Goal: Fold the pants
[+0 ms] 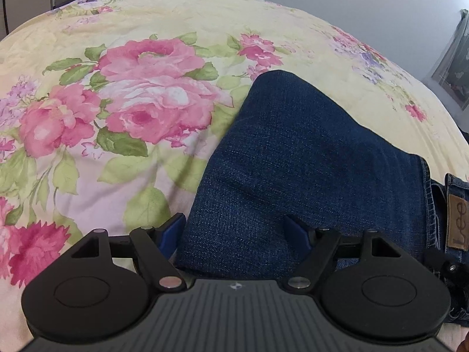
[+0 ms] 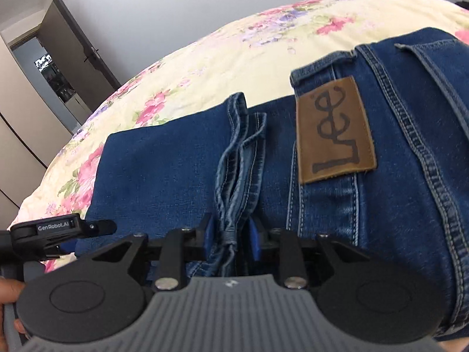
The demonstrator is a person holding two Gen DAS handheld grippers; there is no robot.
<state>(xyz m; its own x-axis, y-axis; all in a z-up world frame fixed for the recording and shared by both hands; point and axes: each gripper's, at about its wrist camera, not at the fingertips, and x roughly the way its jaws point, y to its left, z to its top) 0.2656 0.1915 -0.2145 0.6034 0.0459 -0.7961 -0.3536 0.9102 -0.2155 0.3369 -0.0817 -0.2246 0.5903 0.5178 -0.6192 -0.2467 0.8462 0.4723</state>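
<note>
Dark blue jeans (image 1: 293, 152) lie folded on the floral bedspread (image 1: 132, 102). My left gripper (image 1: 234, 234) is open, its blue pads (image 1: 171, 231) wide apart on either side of the folded leg's near edge. In the right wrist view the jeans (image 2: 164, 182) show the leg hems (image 2: 237, 158) lying against the waistband with its brown Lee patch (image 2: 334, 129). My right gripper (image 2: 230, 237) is nearly closed around the bunched hems, pads (image 2: 254, 239) at each side of them. The left gripper (image 2: 58, 231) shows at the left edge.
The bedspread (image 2: 234, 67) spreads beyond the jeans. A grey wall and an open dark door (image 2: 70, 52) stand behind the bed. A framed picture (image 1: 457, 70) leans at the far right.
</note>
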